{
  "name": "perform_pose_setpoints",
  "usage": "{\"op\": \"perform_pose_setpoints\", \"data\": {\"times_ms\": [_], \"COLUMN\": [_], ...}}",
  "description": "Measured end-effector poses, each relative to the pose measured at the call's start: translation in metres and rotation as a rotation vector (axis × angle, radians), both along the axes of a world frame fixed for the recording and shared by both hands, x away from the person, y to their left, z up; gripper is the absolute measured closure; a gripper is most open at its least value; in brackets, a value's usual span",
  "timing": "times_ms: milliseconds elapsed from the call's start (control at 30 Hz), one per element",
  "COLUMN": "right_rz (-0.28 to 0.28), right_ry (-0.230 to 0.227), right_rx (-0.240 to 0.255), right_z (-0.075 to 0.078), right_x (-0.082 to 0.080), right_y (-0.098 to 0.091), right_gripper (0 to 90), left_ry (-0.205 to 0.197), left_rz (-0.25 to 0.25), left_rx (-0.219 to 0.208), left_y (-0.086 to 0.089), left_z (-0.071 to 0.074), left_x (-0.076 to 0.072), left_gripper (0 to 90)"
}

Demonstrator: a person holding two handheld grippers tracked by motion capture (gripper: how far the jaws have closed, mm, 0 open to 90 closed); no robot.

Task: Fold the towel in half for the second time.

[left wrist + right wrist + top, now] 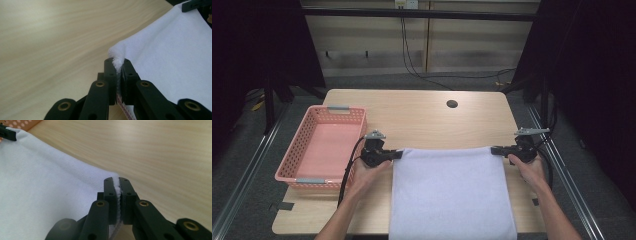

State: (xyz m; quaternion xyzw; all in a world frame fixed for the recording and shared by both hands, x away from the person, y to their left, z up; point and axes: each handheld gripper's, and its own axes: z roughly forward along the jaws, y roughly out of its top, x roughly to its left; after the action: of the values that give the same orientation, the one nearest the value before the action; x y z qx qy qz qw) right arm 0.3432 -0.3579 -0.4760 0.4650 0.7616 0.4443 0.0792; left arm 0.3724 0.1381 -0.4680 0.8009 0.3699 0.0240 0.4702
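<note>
We're at a pale wooden desk (427, 117) in a dim room with dark curtains on both sides, and a white towel (449, 192) lies flat on it, its near end hanging over the edge closest to us. Coming in from the bottom, both forearms reach to the towel's far edge, one hand at each corner. We've got the left tool (398, 154) clenched on the far left corner, and in the left gripper view (119, 65) a little tuft of white pile squeezes up between the two black jaws. The right tool (495, 149) does the same on the far right corner; in the right gripper view (117, 184) the hem runs as a thin white strip between the pressed jaws. Taking both corners at once keeps that edge taut and straight, so we reckon the plan is to lift it and fold it evenly, without the cloth bunching. The edge between the tools looks level and free of sag. Just left of the left hand sits a pink basket (287, 170), and it looks like the place a folded towel would go. Farther back the desk is bare but for a dark round cable hole (452, 104).
</note>
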Motion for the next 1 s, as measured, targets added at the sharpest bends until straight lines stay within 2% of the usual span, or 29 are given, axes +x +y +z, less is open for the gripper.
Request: {"op": "perform_pose_setpoints", "data": {"times_ms": [100, 267, 400, 433, 467, 500, 533, 600, 667, 733, 867, 933, 967, 1000], "right_rz": [-0.015, -0.022, -0.042, -0.05, -0.057, -0.068, -0.072, -0.072, -0.051, -0.027, 0.015, 0.023, 0.031, 0.045], "right_ry": [-0.052, -0.108, -0.156, -0.163, -0.169, -0.175, -0.18, -0.194, -0.207, -0.215, -0.229, -0.227, -0.229, -0.227], "right_rx": [0.035, 0.019, 0.037, 0.042, 0.033, 0.031, 0.036, 0.034, 0.046, 0.052, 0.076, 0.081, 0.092, 0.085], "right_z": [0.017, 0.046, 0.067, 0.072, 0.076, 0.079, 0.081, 0.085, 0.085, 0.083, 0.075, 0.069, 0.067, 0.065], "right_x": [0.004, 0.017, 0.027, 0.029, 0.032, 0.035, 0.037, 0.038, 0.033, 0.022, -0.011, -0.028, -0.037, -0.046], "right_y": [-0.001, -0.001, -0.004, -0.004, -0.004, -0.004, -0.003, -0.002, -0.002, -0.003, -0.01, -0.013, -0.013, -0.013], "right_gripper": [86.4, 86.4, 86.4, 86.4, 86.4, 86.4, 86.4, 86.4, 86.4, 86.4, 86.3, 86.3, 86.3, 86.3], "left_ry": [-0.031, -0.088, -0.132, -0.141, -0.165, -0.186, -0.186, -0.193, -0.204, -0.198, -0.2, -0.194, -0.211, -0.208], "left_rz": [0.011, 0.027, 0.043, 0.048, 0.066, 0.077, 0.075, 0.068, 0.048, 0.031, -0.019, -0.051, -0.067, -0.071], "left_rx": [-0.013, -0.023, -0.04, -0.049, -0.037, -0.048, -0.078, -0.071, -0.058, -0.071, -0.089, -0.061, -0.045, -0.052], "left_y": [0.0, 0.001, 0.0, -0.001, -0.003, -0.003, -0.004, -0.005, -0.003, 0.002, 0.006, 0.005, 0.006, 0.007], "left_z": [0.019, 0.043, 0.059, 0.063, 0.068, 0.071, 0.073, 0.074, 0.074, 0.072, 0.066, 0.062, 0.061, 0.06], "left_x": [0.006, 0.02, 0.031, 0.032, 0.032, 0.03, 0.03, 0.028, 0.022, 0.013, -0.013, -0.028, -0.037, -0.045], "left_gripper": [85.4, 85.4, 85.3, 85.3, 85.3, 85.4, 85.3, 85.3, 85.3, 85.2, 85.2, 85.1, 85.1, 85.0]}}
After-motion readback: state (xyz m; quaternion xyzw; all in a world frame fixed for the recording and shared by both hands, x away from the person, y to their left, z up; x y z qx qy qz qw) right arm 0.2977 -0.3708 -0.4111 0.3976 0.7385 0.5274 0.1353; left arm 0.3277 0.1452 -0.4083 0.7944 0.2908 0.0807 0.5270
